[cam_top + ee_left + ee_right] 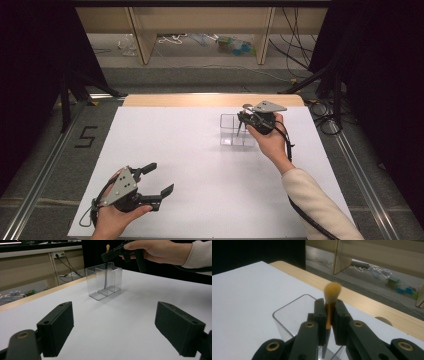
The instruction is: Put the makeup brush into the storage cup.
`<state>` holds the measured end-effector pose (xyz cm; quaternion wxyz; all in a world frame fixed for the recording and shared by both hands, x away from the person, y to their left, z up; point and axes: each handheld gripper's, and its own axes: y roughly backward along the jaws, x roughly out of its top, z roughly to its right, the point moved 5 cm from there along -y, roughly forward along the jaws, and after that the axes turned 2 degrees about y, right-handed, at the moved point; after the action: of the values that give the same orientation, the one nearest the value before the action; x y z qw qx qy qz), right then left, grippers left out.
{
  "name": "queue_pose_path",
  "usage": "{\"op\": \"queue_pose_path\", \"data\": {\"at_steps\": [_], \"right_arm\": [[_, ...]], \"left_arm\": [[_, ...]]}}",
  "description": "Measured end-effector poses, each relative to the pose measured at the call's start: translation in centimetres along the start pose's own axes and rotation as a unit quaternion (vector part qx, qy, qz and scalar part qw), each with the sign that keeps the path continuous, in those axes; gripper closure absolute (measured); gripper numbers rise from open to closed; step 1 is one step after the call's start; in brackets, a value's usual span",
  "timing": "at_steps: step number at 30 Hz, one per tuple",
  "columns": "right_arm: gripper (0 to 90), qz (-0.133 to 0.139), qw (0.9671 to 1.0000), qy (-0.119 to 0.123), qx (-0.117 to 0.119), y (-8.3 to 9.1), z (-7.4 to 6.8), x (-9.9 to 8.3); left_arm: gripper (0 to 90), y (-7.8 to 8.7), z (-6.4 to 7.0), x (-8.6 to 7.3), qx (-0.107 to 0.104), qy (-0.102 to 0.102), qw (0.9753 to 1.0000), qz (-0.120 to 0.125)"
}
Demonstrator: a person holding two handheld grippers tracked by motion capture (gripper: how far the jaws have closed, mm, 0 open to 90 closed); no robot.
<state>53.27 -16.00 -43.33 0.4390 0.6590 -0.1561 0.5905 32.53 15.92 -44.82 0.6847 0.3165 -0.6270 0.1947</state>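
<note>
The right gripper (pixel 243 117) hangs over a clear plastic organizer (pixel 234 131) at the far right of the white table (pixel 190 165). Its jaws point down and sit close together above the organizer's right compartments, though what they pinch is too small to make out. A grey three-cornered plate tops it, and a cable trails back along the person's cream sleeve (pixel 315 200). The left gripper (pixel 160 179) rests near the table's front left corner, held in a hand (pixel 112 217). Its jaws stand wide apart, aimed toward the right with bare table between them, well apart from the organizer.
</note>
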Motion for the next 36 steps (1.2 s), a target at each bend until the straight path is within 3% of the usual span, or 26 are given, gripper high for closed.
{"op": "queue_pose_path", "data": {"at_steps": [10,15,19,23,28,36], "right_arm": [[82.3,0.001,1.0000,-0.004,0.005,0.0,0.0,0.0],[36.9,0.022,0.9996,-0.016,0.013,0.0,-0.3,0.4],[24.1,0.024,0.9996,-0.002,0.013,0.3,-0.5,0.7],[20.1,0.019,0.9995,0.011,0.022,0.9,-0.6,0.8],[19.8,0.030,0.9993,0.007,0.023,1.6,-0.5,0.9],[19.4,0.025,0.9992,0.007,0.032,2.9,-0.8,0.5]], "left_arm": [[15.2,0.0,0.0,0.0,0.000,0.003,1.0000,0.000],[15.1,0.0,0.0,0.0,-0.001,0.001,1.0000,0.001],[15.1,0.0,0.0,0.0,-0.001,0.000,1.0000,0.001],[15.2,0.0,0.0,0.0,0.000,0.000,1.0000,0.001],[15.1,0.0,0.0,0.0,0.000,0.000,1.0000,0.001],[15.1,0.0,0.0,0.1,-0.001,-0.006,1.0000,0.001]]}}
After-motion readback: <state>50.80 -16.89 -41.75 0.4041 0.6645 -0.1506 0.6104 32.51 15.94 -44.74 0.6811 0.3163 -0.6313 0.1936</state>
